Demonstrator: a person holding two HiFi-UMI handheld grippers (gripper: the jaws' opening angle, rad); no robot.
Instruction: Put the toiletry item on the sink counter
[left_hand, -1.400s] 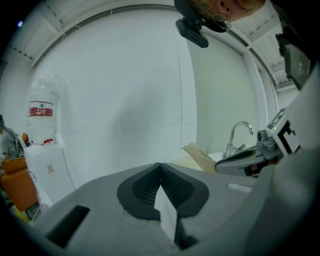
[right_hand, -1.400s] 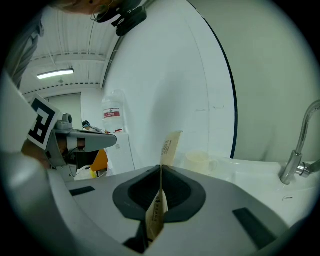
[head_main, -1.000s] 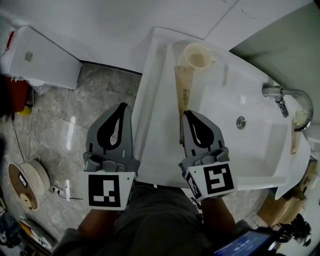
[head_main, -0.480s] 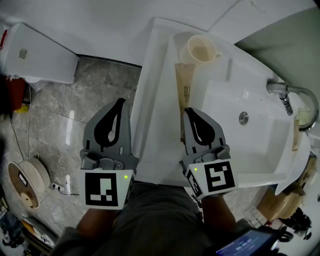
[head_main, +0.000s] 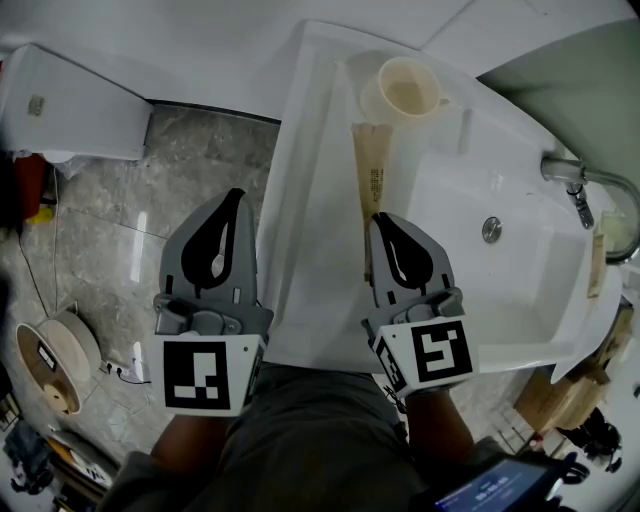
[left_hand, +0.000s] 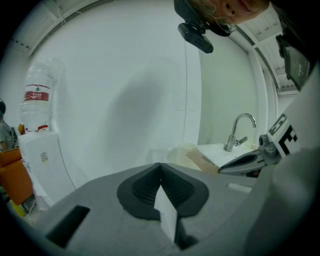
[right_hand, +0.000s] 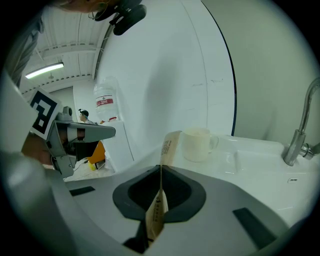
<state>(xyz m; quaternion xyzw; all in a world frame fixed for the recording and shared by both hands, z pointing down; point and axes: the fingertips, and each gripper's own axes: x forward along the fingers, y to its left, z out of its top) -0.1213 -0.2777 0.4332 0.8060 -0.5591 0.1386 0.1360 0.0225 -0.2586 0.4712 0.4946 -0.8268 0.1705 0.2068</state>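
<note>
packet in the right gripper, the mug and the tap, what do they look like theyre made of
The packet, clamped in the right gripper, looks like matte tan kraft-style paper: flat, creased and printed. Its contents can't be seen. The mug is cream and smooth, probably glazed ceramic, though plastic isn't ruled out. The tap is bright silver with mirror-like highlights, likely chromed metal.

left gripper showing grey shell, black teardrop pads, white cube bearing black square marker | right gripper showing same grey shell, black pads, matching cube | person wearing dark grey clothing
</note>
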